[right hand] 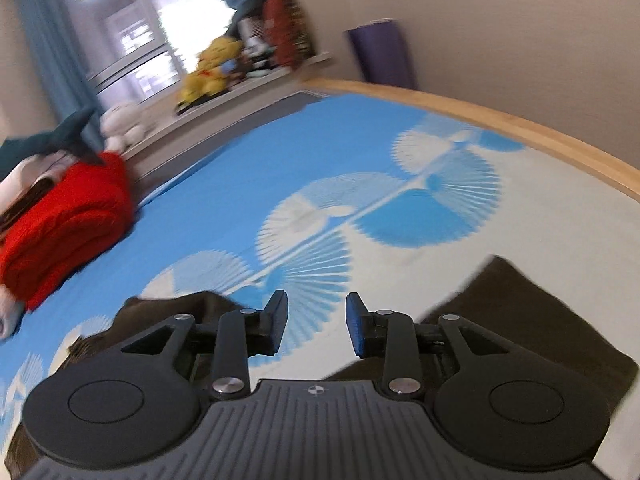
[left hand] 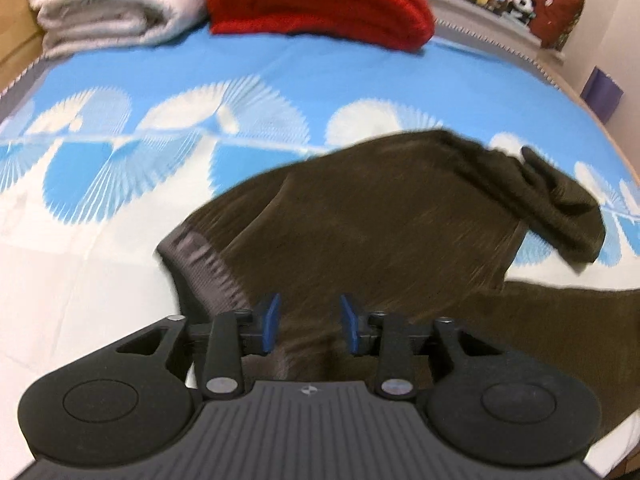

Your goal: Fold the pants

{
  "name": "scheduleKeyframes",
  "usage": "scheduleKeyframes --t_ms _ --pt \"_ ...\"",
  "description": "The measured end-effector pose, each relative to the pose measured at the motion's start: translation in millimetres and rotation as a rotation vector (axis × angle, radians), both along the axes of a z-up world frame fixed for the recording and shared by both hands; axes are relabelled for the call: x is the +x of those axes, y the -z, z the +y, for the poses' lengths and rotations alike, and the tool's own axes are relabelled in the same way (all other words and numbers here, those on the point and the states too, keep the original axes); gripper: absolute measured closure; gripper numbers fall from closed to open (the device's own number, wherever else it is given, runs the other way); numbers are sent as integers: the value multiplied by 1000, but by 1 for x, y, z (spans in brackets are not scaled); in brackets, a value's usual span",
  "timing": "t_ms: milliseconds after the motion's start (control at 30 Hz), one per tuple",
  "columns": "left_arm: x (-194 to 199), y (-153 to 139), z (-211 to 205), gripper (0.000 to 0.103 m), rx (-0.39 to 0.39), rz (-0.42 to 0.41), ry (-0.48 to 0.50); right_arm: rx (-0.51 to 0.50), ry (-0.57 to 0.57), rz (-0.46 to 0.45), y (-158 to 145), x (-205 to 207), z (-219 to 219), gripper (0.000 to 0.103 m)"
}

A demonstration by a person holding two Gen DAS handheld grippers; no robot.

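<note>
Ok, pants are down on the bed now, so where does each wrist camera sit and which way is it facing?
Left wrist: on the left gripper, angled down at the brown pants on the blue-and-white bedspread; only its open fingers show.
Right wrist: on the right gripper, tilted, looking across the bed toward the window; its open fingers show, nothing between them.
Shared: pants, bedspread, red blanket, yellow plush toys on the ledge.

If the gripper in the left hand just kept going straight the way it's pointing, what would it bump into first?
Most likely the brown pants. The left gripper points down at them with its jaws apart and nothing between them, and the cloth fills the view just ahead, lying on the blue and white bedsheet. How far off it is, the blurred picture does not show.
</note>
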State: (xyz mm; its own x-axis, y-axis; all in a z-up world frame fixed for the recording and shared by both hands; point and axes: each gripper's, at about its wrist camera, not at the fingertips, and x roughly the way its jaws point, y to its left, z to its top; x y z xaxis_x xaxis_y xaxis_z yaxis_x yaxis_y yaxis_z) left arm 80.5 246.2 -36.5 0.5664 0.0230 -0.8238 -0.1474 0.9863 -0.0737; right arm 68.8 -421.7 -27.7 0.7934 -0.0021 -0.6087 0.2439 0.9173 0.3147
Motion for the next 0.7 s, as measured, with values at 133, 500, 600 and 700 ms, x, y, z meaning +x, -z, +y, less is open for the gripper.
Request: scheduleKeyframes --t_ms 133,500,600,700 --pt "14 -12 -32 56 25 -88 36 -29 -111 3 2 20 32 67" --pt "55 -43 -123 56 97 -160 128 49 -159 23 7 65 83 68" --pt "76 -54 -145 69 92 -85 143 63 -168 32 7 75 97 77" --pt "81 -57 -159 88 56 -173 165 50 -182 47 8 81 109 83"
